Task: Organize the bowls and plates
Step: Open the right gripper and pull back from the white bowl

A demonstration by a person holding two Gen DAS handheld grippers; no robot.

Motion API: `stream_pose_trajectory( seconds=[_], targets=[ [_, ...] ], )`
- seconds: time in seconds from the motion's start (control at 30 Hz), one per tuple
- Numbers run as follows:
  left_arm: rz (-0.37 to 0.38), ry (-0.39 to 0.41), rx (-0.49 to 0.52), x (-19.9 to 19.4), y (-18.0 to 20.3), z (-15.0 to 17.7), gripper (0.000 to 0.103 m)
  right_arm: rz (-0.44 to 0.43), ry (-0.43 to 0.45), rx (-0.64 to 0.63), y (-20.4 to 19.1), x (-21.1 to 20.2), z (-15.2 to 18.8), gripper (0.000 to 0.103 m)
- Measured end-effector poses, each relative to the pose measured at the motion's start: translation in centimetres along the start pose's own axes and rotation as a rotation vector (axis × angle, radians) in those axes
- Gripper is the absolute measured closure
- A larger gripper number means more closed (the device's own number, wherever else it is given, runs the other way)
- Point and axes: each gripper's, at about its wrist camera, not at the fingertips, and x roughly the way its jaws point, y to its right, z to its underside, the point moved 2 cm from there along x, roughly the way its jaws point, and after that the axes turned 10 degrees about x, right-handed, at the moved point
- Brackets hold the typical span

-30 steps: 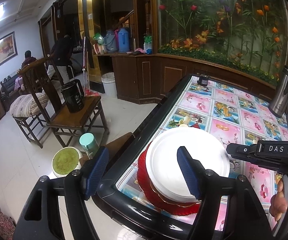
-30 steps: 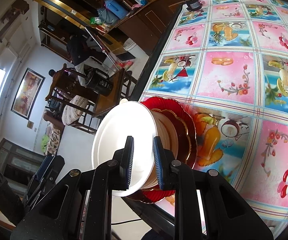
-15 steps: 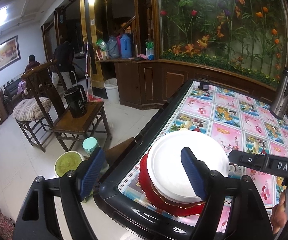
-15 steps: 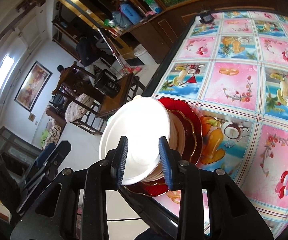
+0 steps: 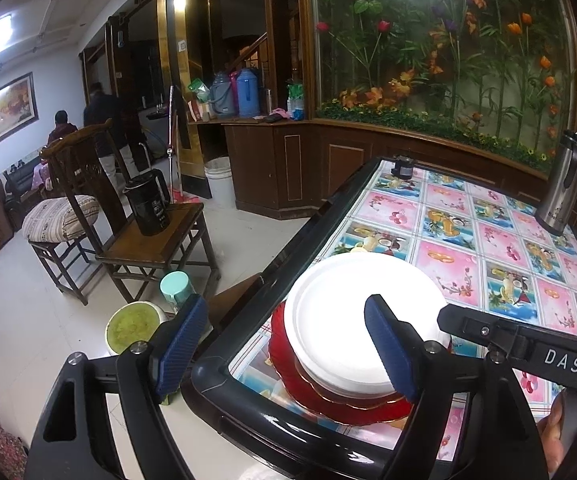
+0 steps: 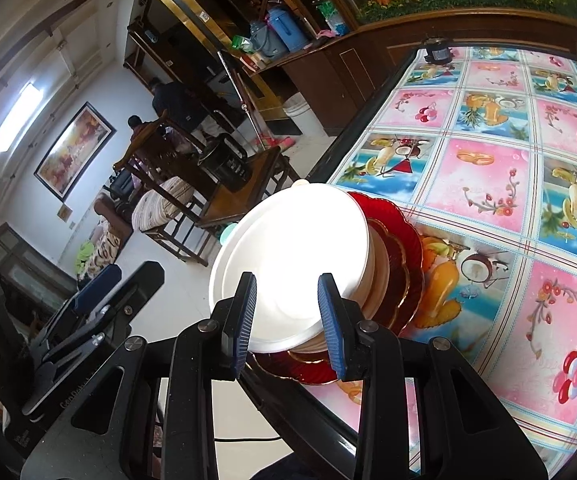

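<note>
With its jaws opened, right gripper has released white plate.

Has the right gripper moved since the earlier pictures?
Yes. The right gripper has drawn back from the white plate, its jaws having just opened.

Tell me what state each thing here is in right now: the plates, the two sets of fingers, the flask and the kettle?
White plate: on top of the stack, not gripped.
Red plate: bottom of the stack, at the table corner.
Left gripper: fingers wide apart, holding nothing.
Right gripper: fingers have just been opening, nothing pinched.
Steel flask: upright on the table.
Black kettle: upright on a chair.
</note>
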Motion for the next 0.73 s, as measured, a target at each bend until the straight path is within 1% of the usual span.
stream_pose_trajectory(
  seconds=[0.27,0.43,0.6,0.73],
  targets=[
    [0.041,-0.029,-0.03,0.52,-0.34,0.42,0.022,0.005,-0.002,-0.005,-0.21,0.22,0.13,0.071],
    [0.071,-0.014,-0.047,0.45,-0.42,0.51,0.022,0.01,-0.004,-0.003,-0.26,0.47,0.28,0.071],
    [0.049,0.028,-0.033,-0.02,-0.17,0.33,0.022,0.012,0.004,0.003,-0.18,0.52,0.3,0.071],
    [0.032,0.01,-0.03,0.42,-0.13,0.3,0.022,0.015,0.006,0.005,-0.1,0.61,0.38,0.071]
  ],
)
